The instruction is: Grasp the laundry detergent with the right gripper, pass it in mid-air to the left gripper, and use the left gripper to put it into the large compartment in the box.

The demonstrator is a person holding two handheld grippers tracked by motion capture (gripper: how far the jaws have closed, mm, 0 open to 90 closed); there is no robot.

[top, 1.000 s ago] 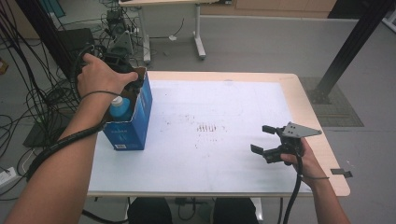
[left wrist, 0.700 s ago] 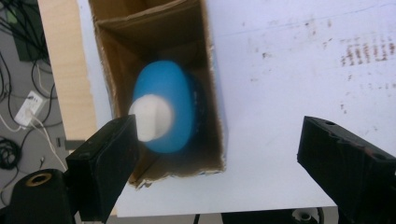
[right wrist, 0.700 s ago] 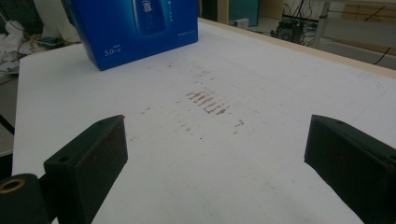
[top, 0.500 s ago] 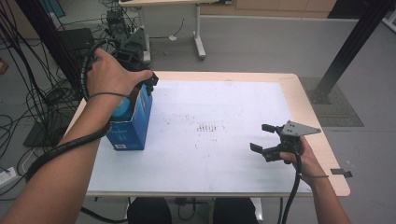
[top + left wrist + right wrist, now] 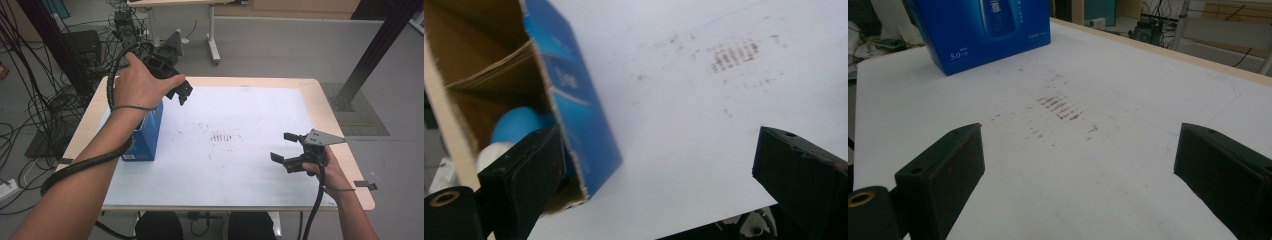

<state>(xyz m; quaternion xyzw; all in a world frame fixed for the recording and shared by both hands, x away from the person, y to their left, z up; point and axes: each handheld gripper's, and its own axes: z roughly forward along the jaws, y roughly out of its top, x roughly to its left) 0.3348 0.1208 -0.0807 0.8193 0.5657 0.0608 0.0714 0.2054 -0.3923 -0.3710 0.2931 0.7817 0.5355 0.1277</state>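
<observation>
The left gripper (image 5: 184,95) has just opened its jaws and lifted away from the box (image 5: 147,132) at left of the frame, holding nothing; a bottle (image 5: 516,125) now sits inside. The right gripper (image 5: 286,148) waits open at lower right. Placing seems finished.

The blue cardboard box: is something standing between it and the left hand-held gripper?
Nothing visible does. The left hand-held gripper is open just above the blue cardboard box, beside its open top, with only air between.
</observation>
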